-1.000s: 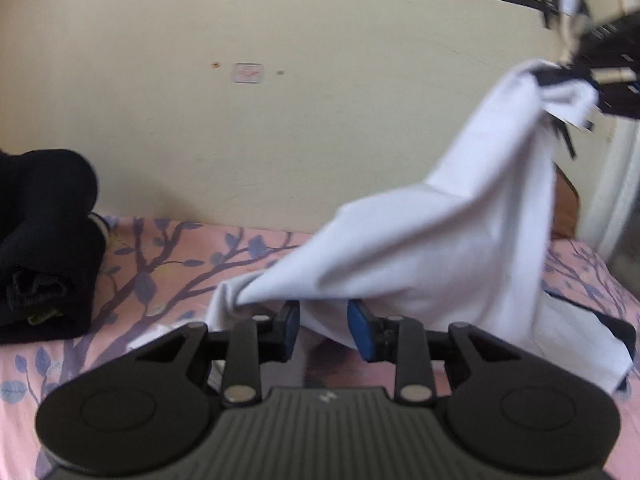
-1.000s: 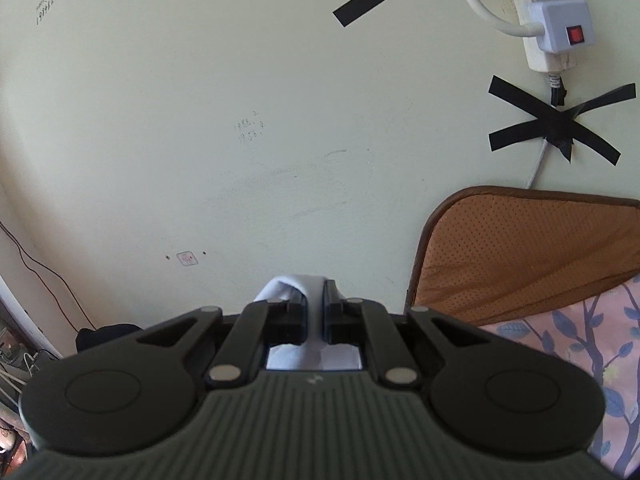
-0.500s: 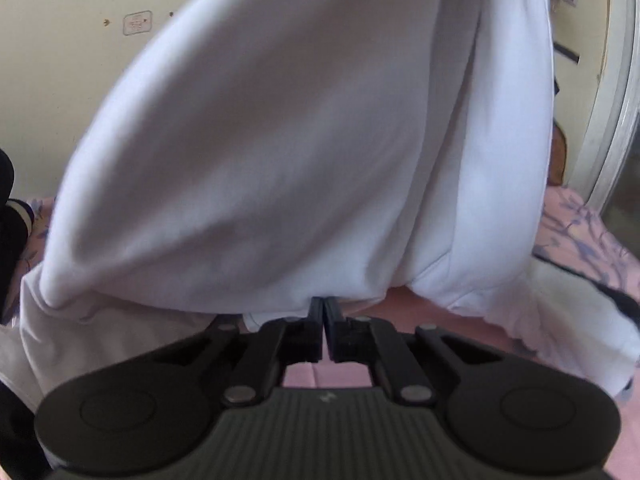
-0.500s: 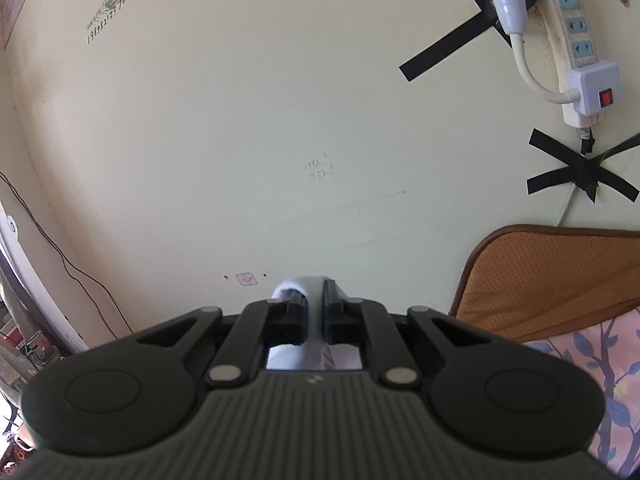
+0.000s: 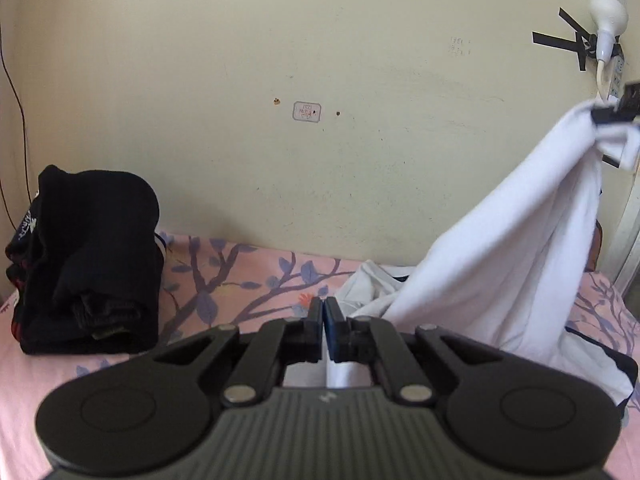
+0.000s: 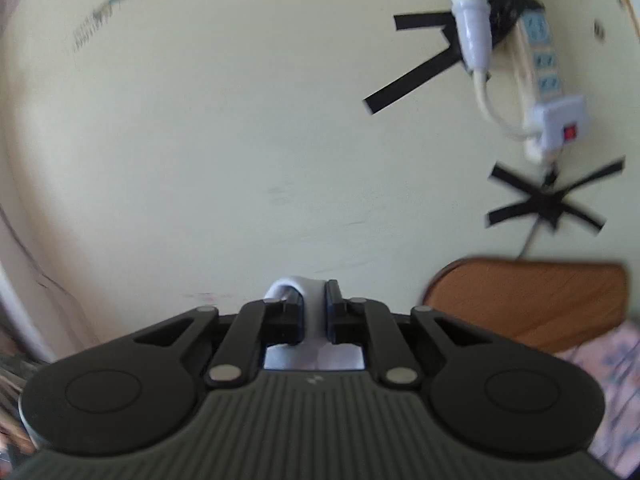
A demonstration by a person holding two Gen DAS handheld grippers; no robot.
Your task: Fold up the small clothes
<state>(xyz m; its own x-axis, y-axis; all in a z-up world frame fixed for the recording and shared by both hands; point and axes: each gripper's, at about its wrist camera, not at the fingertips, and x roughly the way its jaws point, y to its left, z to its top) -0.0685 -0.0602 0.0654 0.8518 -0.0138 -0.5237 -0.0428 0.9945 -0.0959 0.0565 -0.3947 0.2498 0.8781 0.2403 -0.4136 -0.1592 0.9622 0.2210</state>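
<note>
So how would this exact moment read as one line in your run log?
left gripper: shut | right gripper: jaws opening, white garment between them, lifted off bed | folded: black pile

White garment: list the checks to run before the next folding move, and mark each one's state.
1. Right gripper holds white garment: jaws opening with fabric between them, not ok.
2. Left gripper shut: ok.
3. Fabric pinched in left gripper: cannot tell.
4. Garment fully off the bedsheet: lower end lies on it, not ok.
5. Black clothes pile apart from garment: ok.
</note>
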